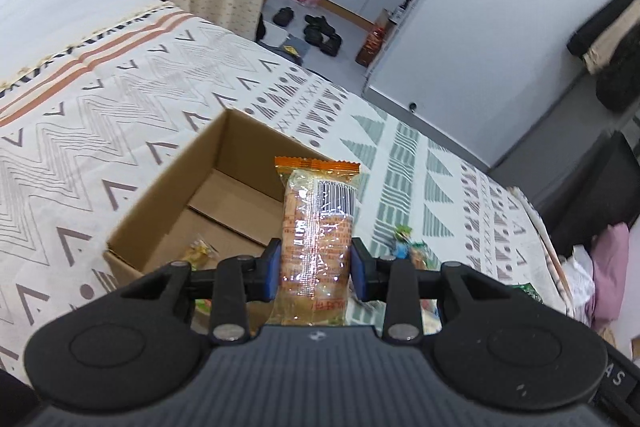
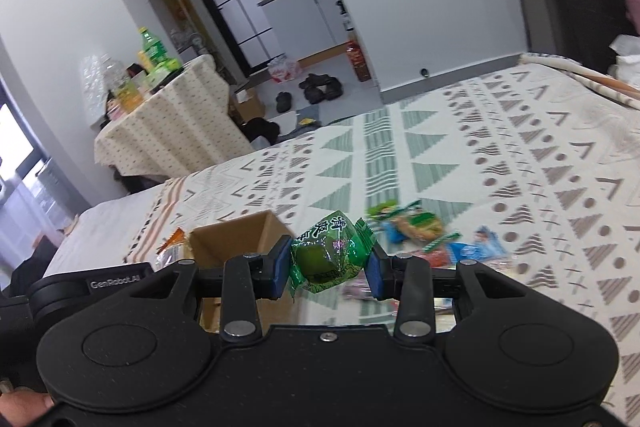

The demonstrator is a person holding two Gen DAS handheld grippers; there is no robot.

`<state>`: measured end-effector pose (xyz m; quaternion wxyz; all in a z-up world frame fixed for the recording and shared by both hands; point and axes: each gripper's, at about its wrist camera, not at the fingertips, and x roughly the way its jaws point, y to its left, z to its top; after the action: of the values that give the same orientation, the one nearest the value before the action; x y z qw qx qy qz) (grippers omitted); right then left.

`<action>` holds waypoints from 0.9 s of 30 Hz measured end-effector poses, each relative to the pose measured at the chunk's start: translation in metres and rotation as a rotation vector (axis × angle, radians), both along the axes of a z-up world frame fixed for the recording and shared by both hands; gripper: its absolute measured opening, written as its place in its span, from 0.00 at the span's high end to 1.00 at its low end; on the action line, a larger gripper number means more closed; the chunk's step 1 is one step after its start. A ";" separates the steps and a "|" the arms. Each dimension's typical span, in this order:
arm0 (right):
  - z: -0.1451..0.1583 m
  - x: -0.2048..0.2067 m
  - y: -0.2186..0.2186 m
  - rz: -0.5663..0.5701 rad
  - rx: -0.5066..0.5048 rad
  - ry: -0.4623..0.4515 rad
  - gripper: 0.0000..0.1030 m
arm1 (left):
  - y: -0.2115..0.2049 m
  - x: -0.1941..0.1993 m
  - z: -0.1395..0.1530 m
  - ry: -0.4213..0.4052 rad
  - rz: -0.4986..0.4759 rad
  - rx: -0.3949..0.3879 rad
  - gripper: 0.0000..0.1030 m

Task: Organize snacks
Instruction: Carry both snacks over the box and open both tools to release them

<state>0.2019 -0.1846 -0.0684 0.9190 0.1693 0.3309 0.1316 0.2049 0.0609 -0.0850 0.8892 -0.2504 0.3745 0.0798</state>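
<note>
My L wrist cam sits close above the cardboard box (image 1: 208,203), facing 12 o'clock across the bed (image 1: 120,99). R cam looks alike, box (image 2: 240,239) at 10. Both share bed, box.

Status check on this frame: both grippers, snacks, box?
Left gripper shut on biscuit pack. Right gripper shut on green candy. Cardboard box open, nothing blocking.

Cardboard box (image 1: 224,187): open-topped, brown, sits on patterned bedspread; a yellowish wrapped snack (image 1: 199,250) lies inside on its floor. Biscuit pack (image 1: 316,235): clear wrapper w/ orange crimped top, barcode showing, held upright just beside box's near-right edge. Green wrapped candy (image 2: 328,255): shiny, lifted right of box. Loose snack packets (image 2: 416,227), green/blue/orange, lie on bedspread further right of box.
</note>
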 end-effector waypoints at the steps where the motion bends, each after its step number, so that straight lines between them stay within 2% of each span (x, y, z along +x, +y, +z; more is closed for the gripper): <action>1: 0.001 0.001 0.005 0.008 0.004 -0.004 0.63 | 0.005 0.001 -0.001 0.002 0.011 -0.001 0.67; 9: 0.007 0.013 0.048 0.067 0.004 -0.018 0.63 | 0.040 0.002 -0.007 0.022 0.069 -0.051 0.67; 17: -0.002 0.022 0.079 0.110 0.019 0.013 0.63 | 0.052 0.005 -0.016 0.060 0.099 -0.072 0.67; 21: -0.004 0.028 0.092 0.124 0.020 0.029 0.63 | 0.056 0.008 -0.025 0.108 0.117 -0.089 0.61; 24: -0.005 0.032 0.100 0.139 0.030 0.036 0.63 | 0.061 0.008 -0.028 0.120 0.141 -0.098 0.52; 27: -0.010 0.033 0.105 0.157 0.043 0.063 0.63 | 0.062 0.008 -0.029 0.120 0.170 -0.088 0.47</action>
<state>0.2350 -0.0800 -0.0787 0.8911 0.1669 0.3689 0.2049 0.2129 0.1234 -0.1138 0.8434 -0.3147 0.4076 0.1531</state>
